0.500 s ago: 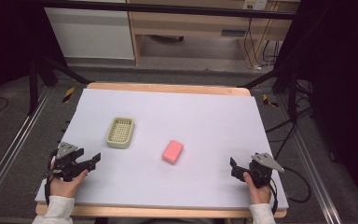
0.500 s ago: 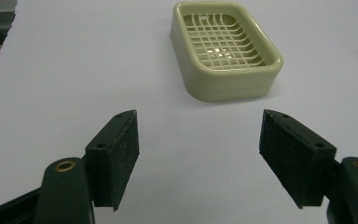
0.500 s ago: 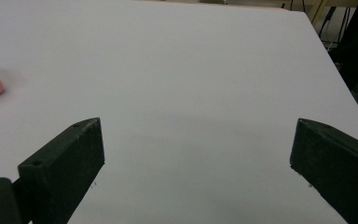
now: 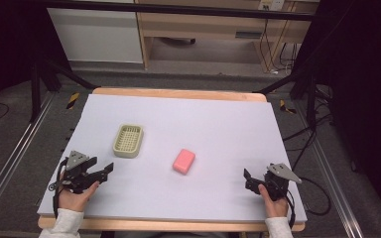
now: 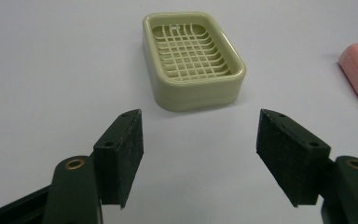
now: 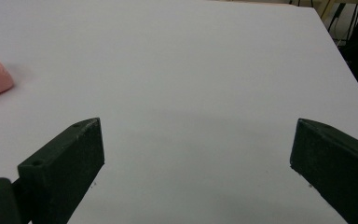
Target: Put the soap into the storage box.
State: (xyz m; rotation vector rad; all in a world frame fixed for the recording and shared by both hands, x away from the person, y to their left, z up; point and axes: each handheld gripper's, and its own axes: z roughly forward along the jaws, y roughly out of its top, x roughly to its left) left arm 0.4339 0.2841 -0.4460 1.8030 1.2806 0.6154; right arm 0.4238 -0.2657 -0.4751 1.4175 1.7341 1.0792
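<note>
- Step: approach, nothing gripped yet. Likely job: pink soap bar [image 4: 184,161] into the green soap dish [image 4: 128,141].
- Soap lies at frame centre on the worktop [image 4: 218,124]; the dish is just left of it, apart.
- Left tongs [image 4: 106,170], lower left: jaws wide apart, empty, aimed at the dish.
- Right tongs [image 4: 248,179], lower right: wide apart, empty (soap at their view's left edge).
- Next: one of the tongs must close the distance and straddle the soap.

We count one green soap dish [image 4: 128,140], one pink soap bar [image 4: 184,161] — both singles — and two hand-held grippers, left gripper [image 4: 104,172] and right gripper [image 4: 248,179].
</note>
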